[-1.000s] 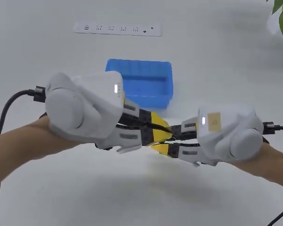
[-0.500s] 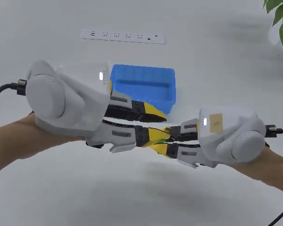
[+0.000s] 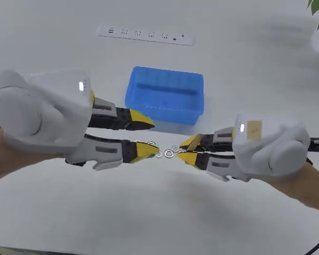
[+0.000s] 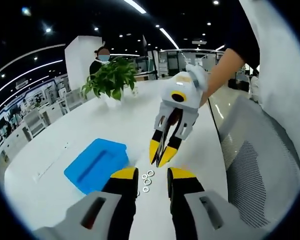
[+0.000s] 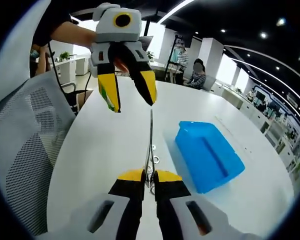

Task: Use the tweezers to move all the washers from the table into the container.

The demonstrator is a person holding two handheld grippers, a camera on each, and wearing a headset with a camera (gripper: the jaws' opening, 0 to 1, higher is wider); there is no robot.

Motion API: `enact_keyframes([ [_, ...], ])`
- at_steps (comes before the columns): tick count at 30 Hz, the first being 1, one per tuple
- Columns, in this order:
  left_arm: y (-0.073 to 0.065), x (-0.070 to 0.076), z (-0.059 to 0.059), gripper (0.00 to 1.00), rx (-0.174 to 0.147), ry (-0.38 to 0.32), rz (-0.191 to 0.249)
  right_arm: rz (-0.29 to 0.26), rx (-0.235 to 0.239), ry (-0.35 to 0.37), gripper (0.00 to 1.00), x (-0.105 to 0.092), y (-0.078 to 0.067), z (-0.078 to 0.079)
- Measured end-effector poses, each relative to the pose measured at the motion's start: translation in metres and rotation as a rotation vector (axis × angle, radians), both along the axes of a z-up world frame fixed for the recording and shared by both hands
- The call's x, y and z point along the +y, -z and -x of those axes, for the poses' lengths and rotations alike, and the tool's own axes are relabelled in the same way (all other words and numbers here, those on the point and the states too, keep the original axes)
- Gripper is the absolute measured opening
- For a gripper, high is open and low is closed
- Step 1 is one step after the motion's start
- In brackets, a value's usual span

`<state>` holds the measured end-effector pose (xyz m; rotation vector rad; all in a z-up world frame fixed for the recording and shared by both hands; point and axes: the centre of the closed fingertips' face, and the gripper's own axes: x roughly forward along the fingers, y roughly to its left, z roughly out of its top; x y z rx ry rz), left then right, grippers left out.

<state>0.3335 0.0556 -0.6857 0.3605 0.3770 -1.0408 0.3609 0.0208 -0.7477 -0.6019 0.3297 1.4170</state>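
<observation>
Flagging head view: washers lie loose on table between wide-open left gripper and right gripper; a careless nudge could scatter them. Blue container beyond looks empty. Left gripper view: container bare inside. Right gripper view: right jaws clamp tweezers, tips narrow, nothing visibly held; thin washers may slip.

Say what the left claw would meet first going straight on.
Probably the washers on the table just ahead of the open left claw; beyond them is the right claw, shut on the tweezers. Its height above the table is unclear.
</observation>
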Motion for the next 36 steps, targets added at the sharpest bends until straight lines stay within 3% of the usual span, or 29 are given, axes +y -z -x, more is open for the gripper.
enact_keyframes([
  [6, 0.01, 0.015, 0.001, 0.3, 0.031, -0.064, 0.025, -0.008, 0.015, 0.014, 0.09, 0.001, 0.003, -0.007],
  [12, 0.017, 0.019, 0.002, 0.3, 0.048, -0.08, 0.03, 0.003, 0.011, 0.002, 0.09, 0.001, 0.007, -0.008],
  [17, 0.017, 0.012, -0.002, 0.31, 0.056, -0.075, 0.052, -0.001, 0.033, 0.0, 0.09, 0.002, 0.009, -0.007],
  [19, 0.013, 0.004, -0.007, 0.31, 0.049, -0.063, 0.069, 0.003, 0.036, -0.006, 0.08, 0.003, 0.01, -0.005],
  [25, 0.006, -0.019, -0.022, 0.31, 0.013, 0.003, 0.053, 0.02, 0.043, -0.031, 0.08, 0.006, 0.014, 0.003],
  [36, 0.008, -0.014, -0.02, 0.31, 0.017, 0.021, 0.026, 0.013, 0.041, -0.025, 0.08, 0.004, 0.012, 0.004],
])
